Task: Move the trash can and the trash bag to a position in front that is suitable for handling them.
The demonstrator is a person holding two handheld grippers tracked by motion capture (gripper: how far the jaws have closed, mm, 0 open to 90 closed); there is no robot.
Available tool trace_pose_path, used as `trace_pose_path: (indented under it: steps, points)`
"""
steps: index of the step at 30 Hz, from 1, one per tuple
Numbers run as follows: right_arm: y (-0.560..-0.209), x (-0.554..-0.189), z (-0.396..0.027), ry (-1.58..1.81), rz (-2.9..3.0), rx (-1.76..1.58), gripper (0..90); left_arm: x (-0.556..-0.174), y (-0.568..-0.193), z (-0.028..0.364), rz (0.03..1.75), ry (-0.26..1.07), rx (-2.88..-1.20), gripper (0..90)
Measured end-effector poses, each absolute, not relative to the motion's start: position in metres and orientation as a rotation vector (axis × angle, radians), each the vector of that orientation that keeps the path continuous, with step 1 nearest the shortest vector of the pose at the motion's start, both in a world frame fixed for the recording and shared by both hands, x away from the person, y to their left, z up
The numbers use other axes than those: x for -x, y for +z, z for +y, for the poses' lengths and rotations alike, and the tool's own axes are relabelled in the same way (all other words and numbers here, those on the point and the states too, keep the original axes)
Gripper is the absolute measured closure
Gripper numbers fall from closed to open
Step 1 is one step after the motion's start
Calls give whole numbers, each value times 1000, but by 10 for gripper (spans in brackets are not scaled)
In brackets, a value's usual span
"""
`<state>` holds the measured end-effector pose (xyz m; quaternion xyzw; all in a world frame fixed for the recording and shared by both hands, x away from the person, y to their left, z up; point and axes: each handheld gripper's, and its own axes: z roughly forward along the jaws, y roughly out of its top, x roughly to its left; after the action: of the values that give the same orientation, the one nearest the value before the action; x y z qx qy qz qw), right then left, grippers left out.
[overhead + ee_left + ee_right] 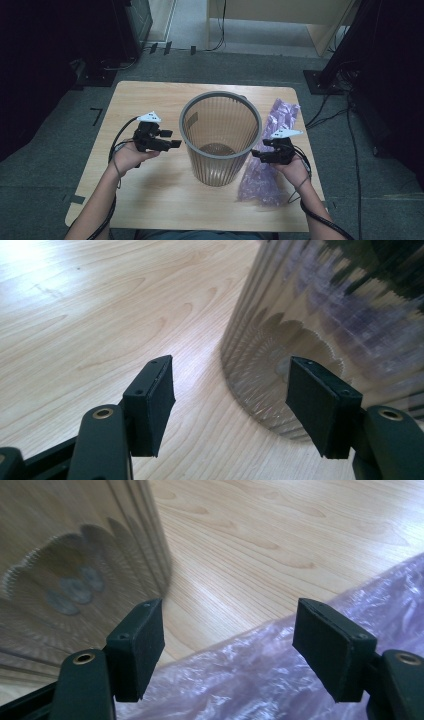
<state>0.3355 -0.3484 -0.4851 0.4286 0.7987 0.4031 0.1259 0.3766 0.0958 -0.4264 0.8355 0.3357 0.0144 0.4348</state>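
Observation:
A clear ribbed bin with a grey rim stands upright in the middle of the wooden table. A crumpled purple plastic bag lies flat to its right, running from the far edge toward the front. My left gripper hovers just left of the bin, open, nothing between its jaws; in the left gripper view the bin's lower wall is close ahead. My right gripper is open above the bag, beside the bin; the bag lies under its jaws.
The table's edges are near on all sides, with grey carpet floor beyond. Dark equipment stands and cables sit at the back right and back left. Bare tabletop lies left of the bin and along the front.

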Motion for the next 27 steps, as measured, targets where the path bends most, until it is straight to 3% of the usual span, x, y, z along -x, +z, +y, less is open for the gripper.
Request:
trace_pose_path:
  steps: [17,27]
  points:
    - [-517,-339,-356,1115,2356,-1208,228,-390,-396,99,785,54,-2101,349]
    - [-523,-339,-354,1130,2359,-1159,159,-397,-383,96,799,-12,-2060,346]
